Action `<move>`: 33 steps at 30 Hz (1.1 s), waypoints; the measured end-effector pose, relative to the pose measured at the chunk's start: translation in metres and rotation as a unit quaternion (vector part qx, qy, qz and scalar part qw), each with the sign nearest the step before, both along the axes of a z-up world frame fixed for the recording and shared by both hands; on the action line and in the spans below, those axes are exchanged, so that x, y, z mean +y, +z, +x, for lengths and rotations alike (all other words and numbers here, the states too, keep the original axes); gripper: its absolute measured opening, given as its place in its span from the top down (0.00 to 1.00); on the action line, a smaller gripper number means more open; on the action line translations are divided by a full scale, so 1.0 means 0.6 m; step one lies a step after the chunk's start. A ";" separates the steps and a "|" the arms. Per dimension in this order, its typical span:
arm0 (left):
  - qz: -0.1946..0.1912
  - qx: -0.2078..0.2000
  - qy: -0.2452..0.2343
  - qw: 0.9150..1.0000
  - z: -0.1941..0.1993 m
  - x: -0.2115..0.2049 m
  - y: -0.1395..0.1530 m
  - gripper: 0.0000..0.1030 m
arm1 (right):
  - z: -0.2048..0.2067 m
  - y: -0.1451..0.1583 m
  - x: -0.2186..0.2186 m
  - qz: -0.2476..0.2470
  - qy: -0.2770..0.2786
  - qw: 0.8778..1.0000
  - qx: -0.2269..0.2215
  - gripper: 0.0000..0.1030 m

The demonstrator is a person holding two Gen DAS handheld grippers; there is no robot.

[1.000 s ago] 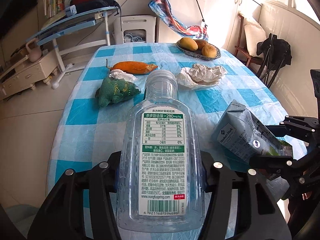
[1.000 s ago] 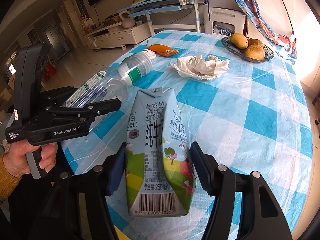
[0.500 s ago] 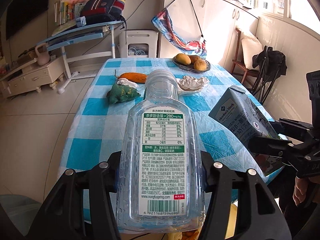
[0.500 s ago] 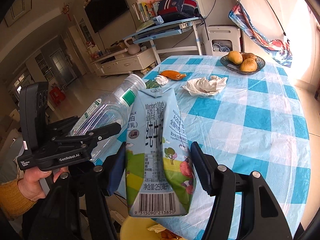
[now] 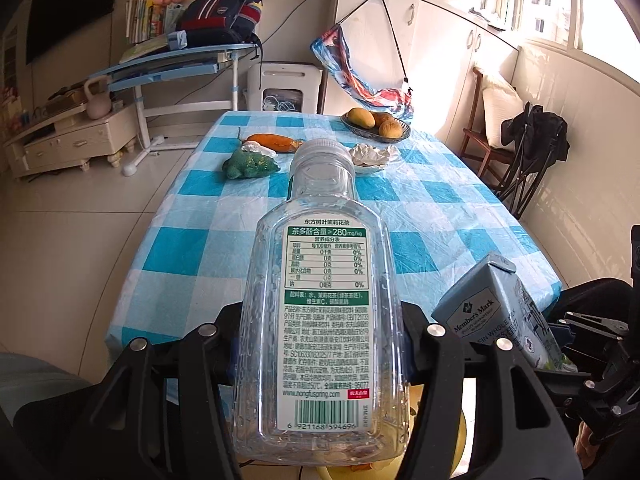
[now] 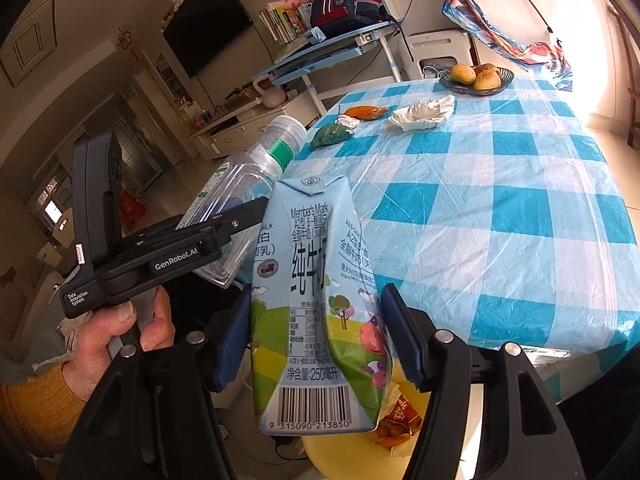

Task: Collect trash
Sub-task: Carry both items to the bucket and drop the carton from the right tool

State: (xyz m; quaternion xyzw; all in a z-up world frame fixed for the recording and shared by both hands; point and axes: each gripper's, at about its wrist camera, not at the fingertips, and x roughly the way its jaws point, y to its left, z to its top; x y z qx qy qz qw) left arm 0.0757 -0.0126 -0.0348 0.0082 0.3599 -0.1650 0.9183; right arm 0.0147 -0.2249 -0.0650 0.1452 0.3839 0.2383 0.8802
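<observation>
Since the earlier frames both grippers have drawn back from the table, which now lies farther ahead, its near edge beyond the held items. The left gripper is clamped on a clear plastic bottle, label up and cap pointing toward the table. The right gripper grips a light-blue milk carton with its barcode nearest the camera; the carton also shows at the lower right of the left view, just beside the bottle. Beneath both items sits a yellow bin holding an orange snack wrapper; bottle and carton hang above it, off the tabletop.

On the blue-checked cloth, well apart from the grippers, lie a green knitted toy, a small white tissue, an orange sweet potato, a crumpled white paper and a dark bowl of fruit. A black folded chair stands by the right wall. In the right view the person's left hand holds the other gripper's handle, and that gripper crosses in front of the carton's left side.
</observation>
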 end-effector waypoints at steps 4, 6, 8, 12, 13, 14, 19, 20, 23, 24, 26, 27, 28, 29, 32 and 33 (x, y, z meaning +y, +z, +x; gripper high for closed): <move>-0.002 0.001 -0.004 1.000 -0.017 -0.003 0.000 0.47 | -0.024 -0.019 0.013 -0.006 0.005 1.000 0.030 0.40; -0.002 0.000 -0.006 1.000 -0.025 -0.004 0.000 0.47 | -0.029 -0.028 0.017 -0.012 0.006 0.999 0.044 0.40; -0.003 0.000 -0.009 1.000 -0.034 -0.007 0.000 0.47 | -0.034 -0.036 0.021 -0.019 0.006 0.998 0.057 0.40; -0.004 0.000 -0.014 1.000 -0.050 -0.010 -0.001 0.47 | -0.038 -0.051 0.025 -0.030 0.006 0.996 0.081 0.40; -0.005 0.000 -0.016 1.000 -0.051 -0.010 0.000 0.47 | -0.039 -0.055 0.027 -0.033 0.006 0.996 0.086 0.40; -0.005 0.001 -0.017 1.000 -0.053 -0.011 -0.001 0.47 | -0.040 -0.058 0.029 -0.039 0.005 0.995 0.089 0.40; -0.005 0.001 -0.024 1.000 -0.067 -0.016 -0.002 0.47 | -0.042 -0.072 0.037 -0.063 0.005 0.992 0.106 0.40; -0.005 0.001 -0.026 1.000 -0.071 -0.017 -0.003 0.47 | -0.042 -0.076 0.039 -0.066 0.007 0.991 0.112 0.40; -0.004 0.001 -0.031 1.000 -0.076 -0.019 -0.004 0.47 | -0.043 -0.079 0.042 -0.077 0.001 0.990 0.115 0.40; -0.004 0.002 -0.032 0.999 -0.079 -0.019 -0.005 0.47 | -0.044 -0.079 0.039 -0.076 -0.003 0.991 0.114 0.39; -0.004 0.002 -0.034 0.999 -0.081 -0.021 -0.006 0.47 | -0.044 -0.073 0.031 -0.069 -0.016 0.992 0.107 0.37; -0.005 0.003 -0.035 0.999 -0.082 -0.021 -0.007 0.47 | -0.043 -0.070 0.026 -0.063 -0.023 0.993 0.102 0.37; -0.005 0.004 -0.036 0.999 -0.083 -0.022 -0.007 0.47 | -0.045 -0.065 0.020 -0.055 -0.030 0.994 0.095 0.37; -0.004 0.004 -0.038 0.999 -0.085 -0.023 -0.008 0.47 | -0.047 -0.058 0.013 -0.046 -0.038 0.995 0.085 0.36; -0.001 0.006 -0.045 0.999 -0.090 -0.031 -0.010 0.47 | -0.053 -0.036 -0.007 -0.029 -0.068 0.996 0.047 0.32; 0.000 0.007 -0.048 0.999 -0.093 -0.034 -0.012 0.47 | -0.056 -0.029 -0.014 -0.022 -0.078 0.996 0.035 0.31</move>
